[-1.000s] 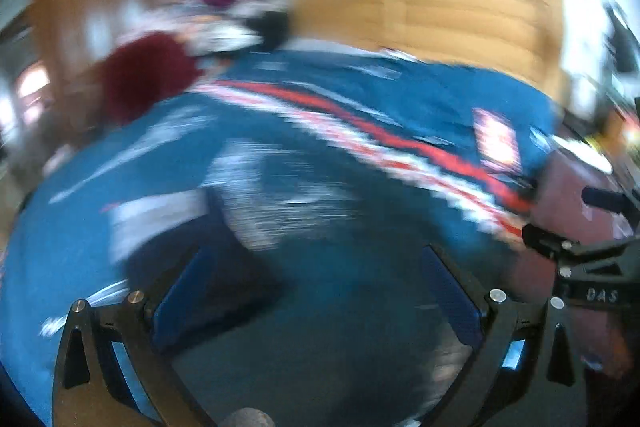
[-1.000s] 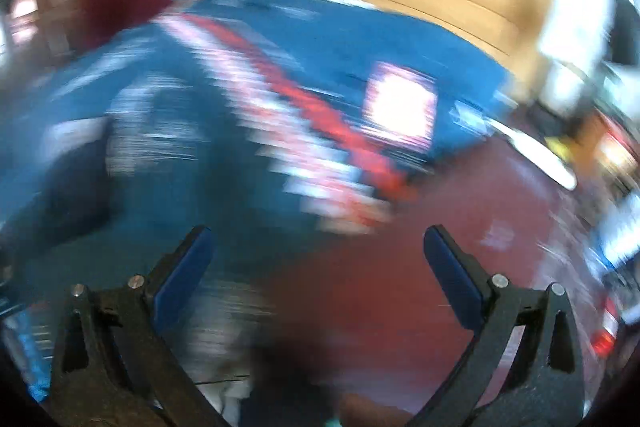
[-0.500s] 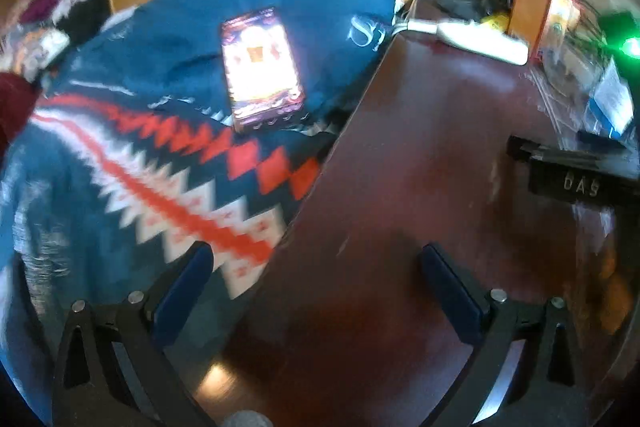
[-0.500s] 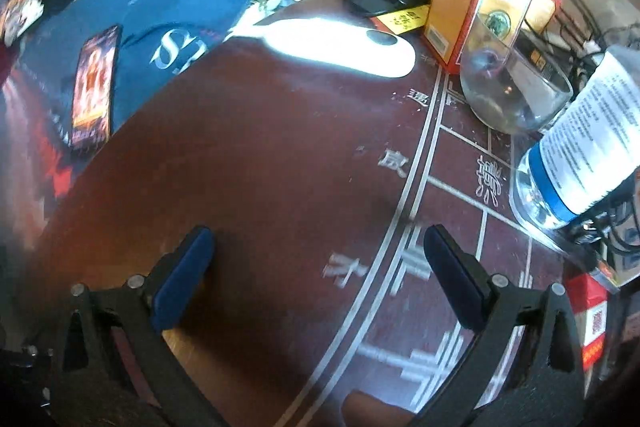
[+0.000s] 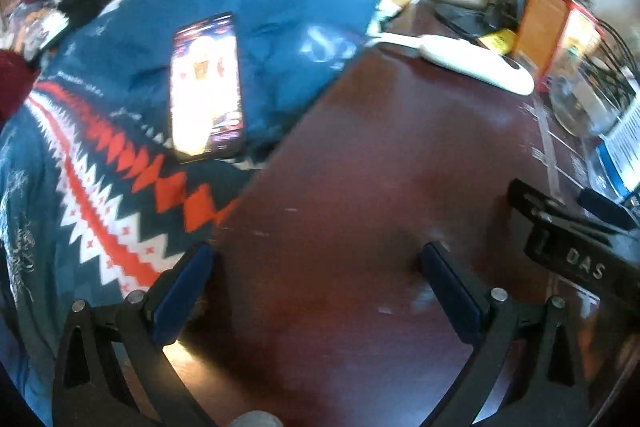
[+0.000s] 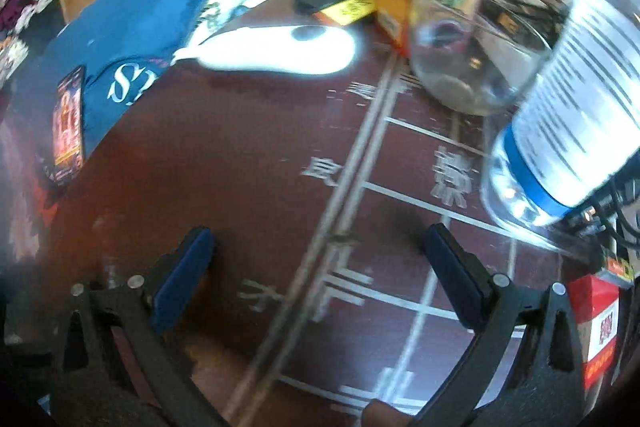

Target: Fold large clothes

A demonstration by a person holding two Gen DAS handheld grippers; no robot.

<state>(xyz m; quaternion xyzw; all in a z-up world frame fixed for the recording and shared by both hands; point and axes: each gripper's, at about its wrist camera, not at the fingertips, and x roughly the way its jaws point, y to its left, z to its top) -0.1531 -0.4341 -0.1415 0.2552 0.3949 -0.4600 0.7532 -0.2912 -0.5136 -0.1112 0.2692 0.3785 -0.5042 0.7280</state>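
over the bare desk (image 5: 360, 167) now — both views swung right off the blue sweater (image 5: 120, 187) w/in a sec. left claw (image 5: 316, 287) & right claw (image 6: 320, 267) gape wide, empty; sweater lies left, phone (image 5: 206, 87) on it, unfolded imo.

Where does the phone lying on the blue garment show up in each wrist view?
Left wrist: the phone lies upper left of centre, screen lit, on the blue garment.
Right wrist: the phone is at the far left edge, narrow and foreshortened.
Shared landmark: the white oblong object on the table.
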